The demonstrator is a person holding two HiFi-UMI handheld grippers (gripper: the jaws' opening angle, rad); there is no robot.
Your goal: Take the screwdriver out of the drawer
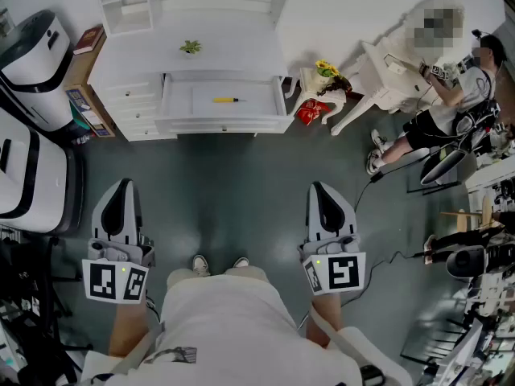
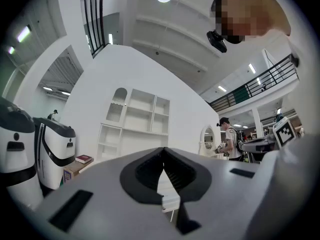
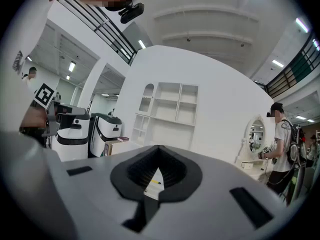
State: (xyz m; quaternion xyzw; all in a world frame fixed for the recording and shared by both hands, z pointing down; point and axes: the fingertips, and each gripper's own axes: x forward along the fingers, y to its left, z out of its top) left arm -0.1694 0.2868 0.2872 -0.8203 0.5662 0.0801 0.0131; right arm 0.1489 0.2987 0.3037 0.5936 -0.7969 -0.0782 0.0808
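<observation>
Holding their jaws shut and empty, the white-and-black left hand-held gripper (image 1: 122, 185) and right hand-held gripper (image 1: 322, 189) hover over grey floor (image 1: 233, 191). Well ahead, a small yellow-handled screwdriver (image 1: 226, 100) lies in the white cabinet's open drawer (image 1: 225, 124). This looks like the approach; next, closing in and opening one pair of jaws.

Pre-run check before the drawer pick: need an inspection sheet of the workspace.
Surface: white cabinet top, small plant on it.
Job's things: screwdriver lies in the open drawer, untouched.
Clutter: book left of the cabinet; red bag and flowers on the floor to its right.
Grippers: left claw and right claw both shut, empty, short of the drawer.
Cables: black cable across the floor at right.
Surroundings: white machines at left; person by a vanity at right.
</observation>
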